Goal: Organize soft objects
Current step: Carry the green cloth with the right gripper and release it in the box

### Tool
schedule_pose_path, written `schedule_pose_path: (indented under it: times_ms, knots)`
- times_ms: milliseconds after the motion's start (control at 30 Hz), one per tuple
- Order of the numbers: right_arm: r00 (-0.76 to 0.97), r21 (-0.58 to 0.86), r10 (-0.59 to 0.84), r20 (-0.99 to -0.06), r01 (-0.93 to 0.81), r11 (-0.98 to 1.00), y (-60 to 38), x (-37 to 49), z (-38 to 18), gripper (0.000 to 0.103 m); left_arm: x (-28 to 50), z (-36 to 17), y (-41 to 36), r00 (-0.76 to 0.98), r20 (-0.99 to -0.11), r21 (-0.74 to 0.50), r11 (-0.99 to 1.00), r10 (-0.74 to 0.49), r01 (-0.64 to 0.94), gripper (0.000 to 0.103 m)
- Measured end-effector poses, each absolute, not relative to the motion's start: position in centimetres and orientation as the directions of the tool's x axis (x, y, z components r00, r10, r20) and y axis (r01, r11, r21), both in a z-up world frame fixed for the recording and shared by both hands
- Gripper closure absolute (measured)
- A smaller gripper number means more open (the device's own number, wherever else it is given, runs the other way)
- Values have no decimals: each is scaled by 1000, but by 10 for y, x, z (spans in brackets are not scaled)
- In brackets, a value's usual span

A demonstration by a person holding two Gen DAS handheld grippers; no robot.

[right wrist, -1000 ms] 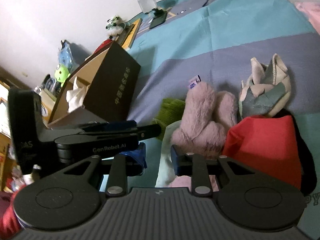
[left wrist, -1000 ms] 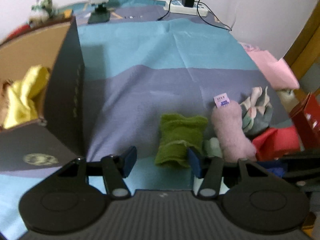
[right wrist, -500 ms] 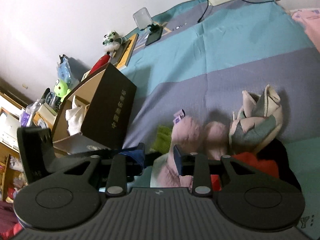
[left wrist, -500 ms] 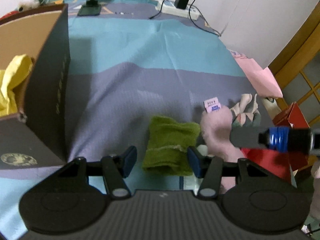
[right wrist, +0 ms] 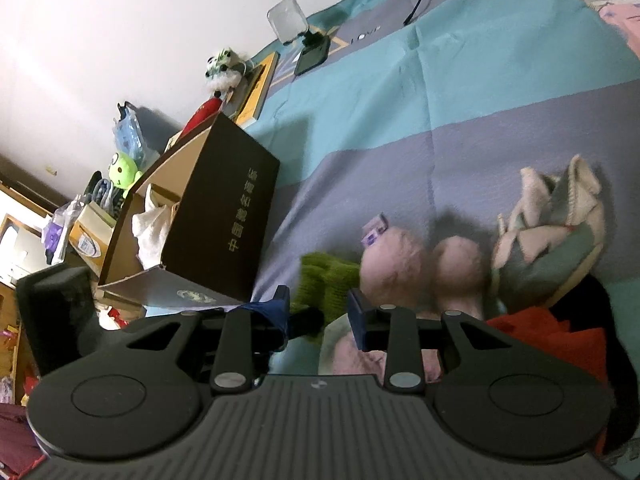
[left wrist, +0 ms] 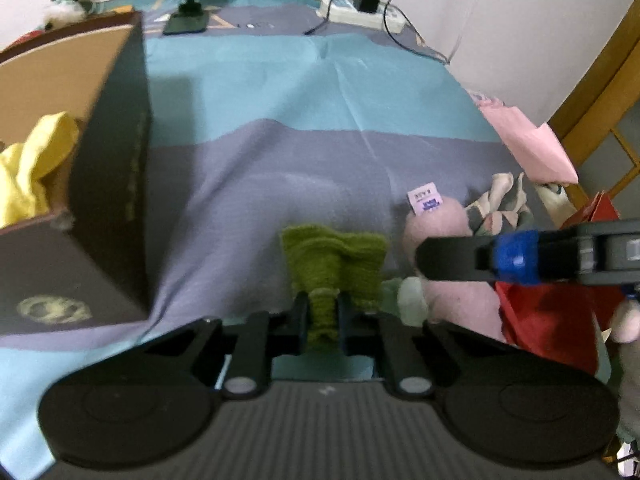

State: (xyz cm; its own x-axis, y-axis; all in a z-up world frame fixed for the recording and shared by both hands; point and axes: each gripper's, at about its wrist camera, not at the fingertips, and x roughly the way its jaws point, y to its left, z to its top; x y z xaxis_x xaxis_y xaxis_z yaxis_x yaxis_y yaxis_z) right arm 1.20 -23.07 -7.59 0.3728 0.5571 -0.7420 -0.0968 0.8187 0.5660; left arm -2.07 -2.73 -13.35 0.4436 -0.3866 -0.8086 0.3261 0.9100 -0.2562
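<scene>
Already a yellow cloth (left wrist: 30, 164) is stowed in the box (left wrist: 116, 184). Now the green cloth (left wrist: 334, 264), lying on the bed (left wrist: 320, 148), is being clamped by the closing left gripper (left wrist: 322, 314). Beside it, a pink plush (right wrist: 404, 268) and red cloth (right wrist: 548, 332) remain unsorted; the right gripper (right wrist: 318, 314) is held apart, empty.

The left gripper (left wrist: 322, 312), black with two flat fingers, points steeply downward; its jaws are closing, and a bunched fold of green knitted cloth (left wrist: 334, 258) is pinched between the pads. The right gripper (right wrist: 318, 312), black with blue-padded fingers, also tilts downward, its jaws partly apart with nothing gripped between them.
</scene>
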Motion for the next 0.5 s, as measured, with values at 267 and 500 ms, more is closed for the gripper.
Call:
schedule_pose_path:
  times_ms: [267, 500]
  knots:
    - [289, 608, 615, -734, -124, 784, -193, 11, -82, 88, -47, -99, 14, 509, -748, -300, 901, -426, 313, 96]
    - [320, 691, 710, -627, -193, 697, -156, 8, -51, 88, -63, -51, 78, 584, -654, -352, 877, -481, 329, 96]
